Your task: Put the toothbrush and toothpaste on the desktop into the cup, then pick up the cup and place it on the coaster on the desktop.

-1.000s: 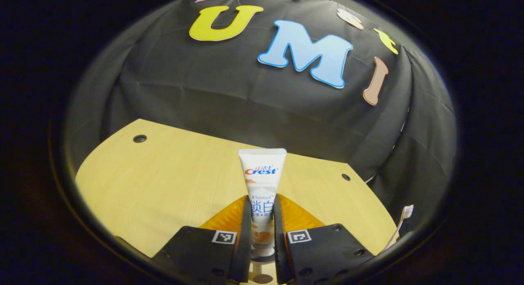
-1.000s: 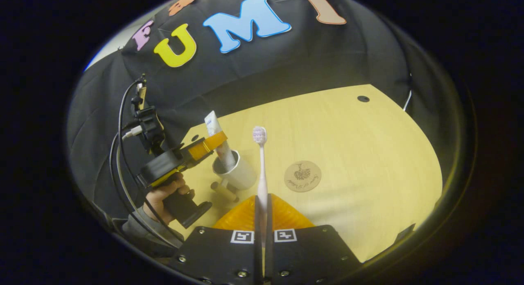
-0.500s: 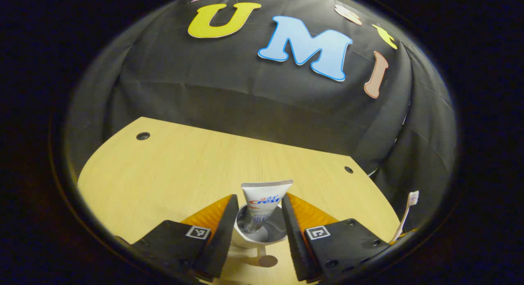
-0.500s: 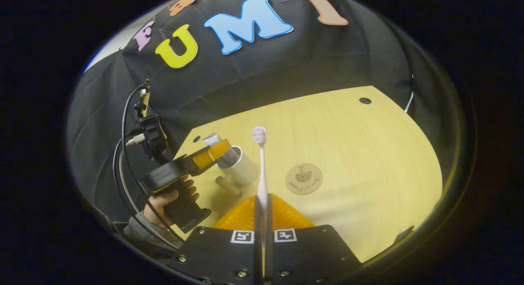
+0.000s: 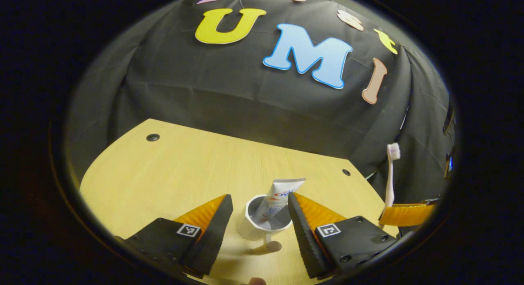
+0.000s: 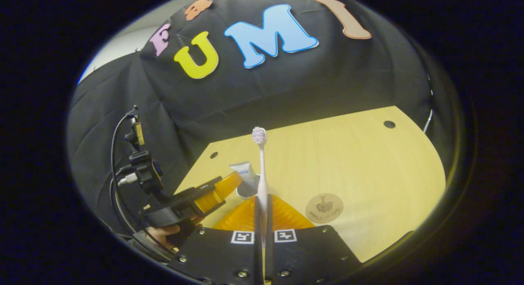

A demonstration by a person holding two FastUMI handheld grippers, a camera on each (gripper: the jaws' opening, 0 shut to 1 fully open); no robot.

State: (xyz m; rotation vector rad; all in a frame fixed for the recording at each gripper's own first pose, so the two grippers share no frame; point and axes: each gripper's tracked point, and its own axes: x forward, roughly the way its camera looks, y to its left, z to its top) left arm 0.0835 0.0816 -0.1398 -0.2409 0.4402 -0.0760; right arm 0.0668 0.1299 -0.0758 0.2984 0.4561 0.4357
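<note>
The white cup (image 5: 268, 223) stands on the wooden desktop (image 5: 184, 166) with the toothpaste tube (image 5: 279, 197) leaning inside it, crimped end up. My left gripper (image 5: 259, 199) is open, its fingers on either side of the cup and clear of the tube. The white toothbrush (image 6: 262, 170) stands upright, bristles on top, with my right gripper (image 6: 263, 203) shut on its handle. In the left gripper view the toothbrush (image 5: 391, 174) rises at the far right. In the right gripper view the cup (image 6: 245, 191) sits just behind the brush, and the round coaster (image 6: 324, 208) lies to its right.
A hand (image 6: 163, 235) holds the left gripper (image 6: 204, 195), with cables trailing up at the left. The desktop (image 6: 368, 162) has small dark holes near its back edge. A black cloth wall closes the back. A tan peg (image 5: 266, 247) sticks out at the cup's near side.
My left gripper opened and let the toothpaste drop into the cup, then drew back. The right gripper moved the toothbrush left, closer to the cup.
</note>
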